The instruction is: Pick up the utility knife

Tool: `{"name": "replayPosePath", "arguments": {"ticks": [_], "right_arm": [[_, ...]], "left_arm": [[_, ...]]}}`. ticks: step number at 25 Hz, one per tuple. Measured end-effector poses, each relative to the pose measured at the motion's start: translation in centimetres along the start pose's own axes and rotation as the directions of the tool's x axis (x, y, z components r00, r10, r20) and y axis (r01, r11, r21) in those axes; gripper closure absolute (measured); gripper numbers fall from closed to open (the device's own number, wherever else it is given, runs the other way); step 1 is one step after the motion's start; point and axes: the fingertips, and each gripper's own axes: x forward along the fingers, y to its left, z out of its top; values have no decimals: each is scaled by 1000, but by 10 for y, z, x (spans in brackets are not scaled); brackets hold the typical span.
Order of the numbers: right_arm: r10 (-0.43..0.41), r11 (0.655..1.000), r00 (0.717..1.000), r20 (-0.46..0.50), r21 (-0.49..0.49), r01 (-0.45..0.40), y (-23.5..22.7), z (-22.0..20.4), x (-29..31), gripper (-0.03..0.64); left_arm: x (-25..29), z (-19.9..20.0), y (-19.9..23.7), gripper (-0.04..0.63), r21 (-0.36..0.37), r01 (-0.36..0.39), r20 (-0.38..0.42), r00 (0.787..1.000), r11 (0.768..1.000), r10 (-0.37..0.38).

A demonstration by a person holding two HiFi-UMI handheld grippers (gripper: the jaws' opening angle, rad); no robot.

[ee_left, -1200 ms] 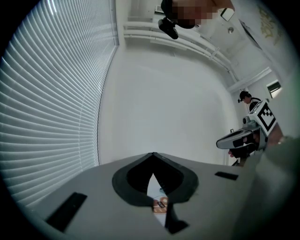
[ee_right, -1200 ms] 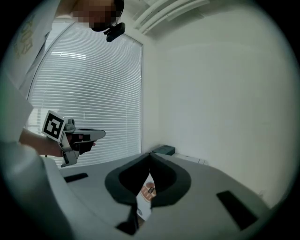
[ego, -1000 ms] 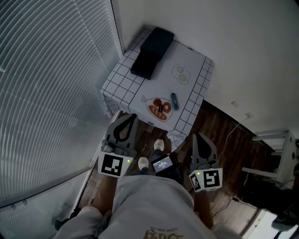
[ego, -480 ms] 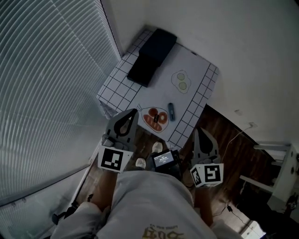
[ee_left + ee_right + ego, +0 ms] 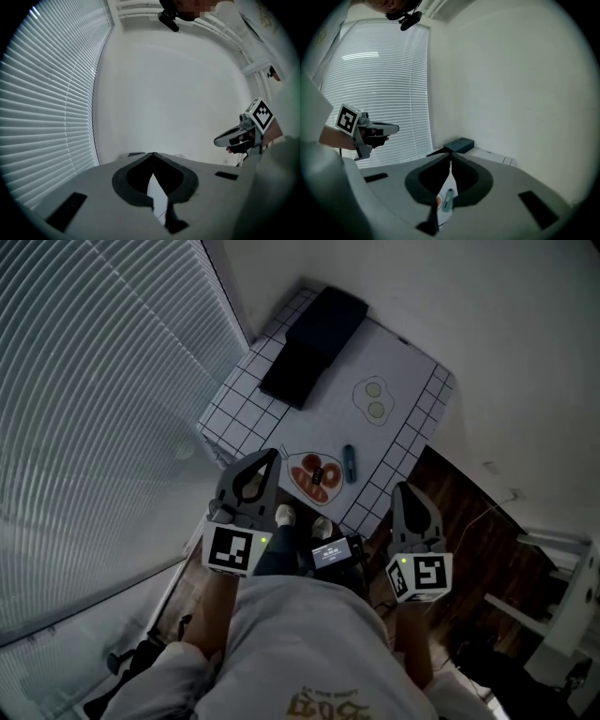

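The blue-grey utility knife (image 5: 350, 463) lies on a small table with a white checked cloth (image 5: 244, 395), beside a red printed plate picture (image 5: 315, 476) near the table's front edge. Through the right gripper view, the knife (image 5: 447, 200) shows low between the jaws, still some way ahead. My left gripper (image 5: 271, 455) hovers at the table's near edge, left of the knife, its jaws closed tip to tip (image 5: 153, 154) with nothing in them. My right gripper (image 5: 404, 487) hangs over the floor right of the table, shut and empty (image 5: 451, 155).
A dark flat box (image 5: 314, 343) lies across the table's far left part and a printed egg picture (image 5: 373, 399) marks the far right. Window blinds (image 5: 94, 381) run along the left, a white wall behind. A cable (image 5: 473, 512) trails over the wooden floor on the right.
Both grippers have moved forward toward the table's near edge and sunk a little. The table now sits nearer in the head view. Both stayed shut.
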Motion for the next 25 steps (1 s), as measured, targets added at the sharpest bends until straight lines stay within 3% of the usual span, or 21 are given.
{"name": "replayPosePath", "arguments": {"ticks": [5, 13, 17, 25], "right_arm": [[-2, 1000, 998, -57, 4, 2, 0, -12, 20, 614], [-51, 999, 986, -156, -3, 51, -4, -36, 48, 614], [-69, 997, 982, -176, 22, 75, -4, -48, 62, 614], [-49, 997, 963, -266, 42, 63, 3, -91, 86, 614]], "left_arm": [[21, -10, 12, 588, 30, 15, -33, 999, 999, -14], [61, -35, 18, 588, 33, 126, -62, 990, 992, -124], [73, -55, 18, 588, 41, 174, -114, 979, 984, -169], [90, -103, 14, 588, -13, 234, -179, 956, 972, -233]]}}
